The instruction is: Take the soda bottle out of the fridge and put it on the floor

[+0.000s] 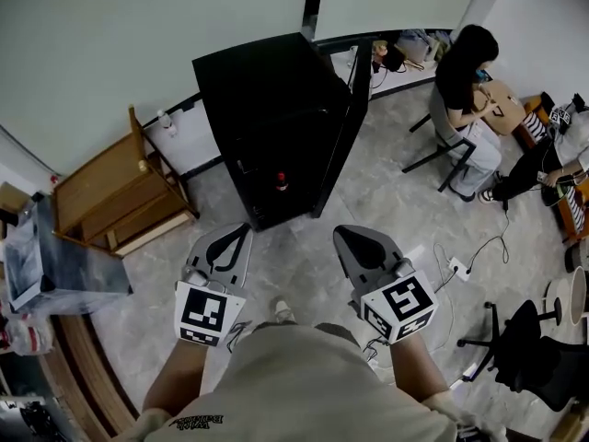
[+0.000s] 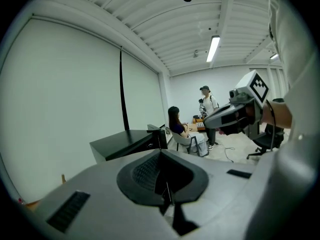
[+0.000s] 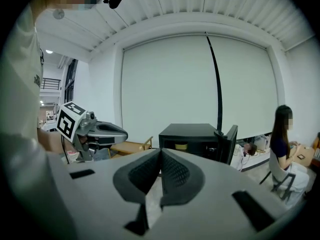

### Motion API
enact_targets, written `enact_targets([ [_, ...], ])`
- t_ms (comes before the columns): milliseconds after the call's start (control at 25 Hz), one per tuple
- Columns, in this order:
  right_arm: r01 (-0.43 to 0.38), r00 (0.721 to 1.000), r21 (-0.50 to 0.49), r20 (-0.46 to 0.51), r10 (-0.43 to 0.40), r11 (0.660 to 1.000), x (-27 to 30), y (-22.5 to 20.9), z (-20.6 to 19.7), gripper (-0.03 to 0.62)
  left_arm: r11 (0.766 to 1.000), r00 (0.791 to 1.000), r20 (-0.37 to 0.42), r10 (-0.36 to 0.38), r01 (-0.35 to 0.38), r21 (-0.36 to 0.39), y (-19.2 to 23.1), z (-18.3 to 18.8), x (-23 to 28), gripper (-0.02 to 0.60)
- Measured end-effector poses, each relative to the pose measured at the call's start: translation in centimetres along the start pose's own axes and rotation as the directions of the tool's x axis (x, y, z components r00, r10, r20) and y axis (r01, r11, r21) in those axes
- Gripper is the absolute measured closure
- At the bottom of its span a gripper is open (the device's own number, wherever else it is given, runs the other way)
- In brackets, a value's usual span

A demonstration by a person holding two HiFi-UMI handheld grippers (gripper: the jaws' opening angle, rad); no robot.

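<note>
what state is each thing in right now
fridge door: open
bottle: inside the fridge, not yet taken out
left tongs: shut, empty
right tongs: shut, empty
ceiling light: on

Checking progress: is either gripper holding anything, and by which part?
Nothing is held. The left gripper and right gripper are both shut with nothing between their jaws, apart from the open fridge.
</note>
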State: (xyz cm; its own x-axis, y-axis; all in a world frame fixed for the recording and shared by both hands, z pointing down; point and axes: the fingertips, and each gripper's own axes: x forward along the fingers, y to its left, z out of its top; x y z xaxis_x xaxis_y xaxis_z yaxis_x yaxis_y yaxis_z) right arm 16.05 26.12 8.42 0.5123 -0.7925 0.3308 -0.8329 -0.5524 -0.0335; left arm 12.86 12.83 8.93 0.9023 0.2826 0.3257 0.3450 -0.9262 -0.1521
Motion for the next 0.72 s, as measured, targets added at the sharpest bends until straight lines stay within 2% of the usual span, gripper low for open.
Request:
enact_targets([
  [440,-0.072,0.997,-0.037,-0.038,0.071,0.997,5.9,-0.3,1.0,0.597,0.998,0.998,-0.008,0.055,-0.055,-0.04,4.2,-1.1,1.5,0.575],
  [720,-0.135,0.988,-0.069,-0.088,0.129,0.988,8.9,-3.4,0.4,0.597,0.99,0.991,-0.041,0.126,-0.128,-0.062,5.7,-1.1,3.9,0.575],
])
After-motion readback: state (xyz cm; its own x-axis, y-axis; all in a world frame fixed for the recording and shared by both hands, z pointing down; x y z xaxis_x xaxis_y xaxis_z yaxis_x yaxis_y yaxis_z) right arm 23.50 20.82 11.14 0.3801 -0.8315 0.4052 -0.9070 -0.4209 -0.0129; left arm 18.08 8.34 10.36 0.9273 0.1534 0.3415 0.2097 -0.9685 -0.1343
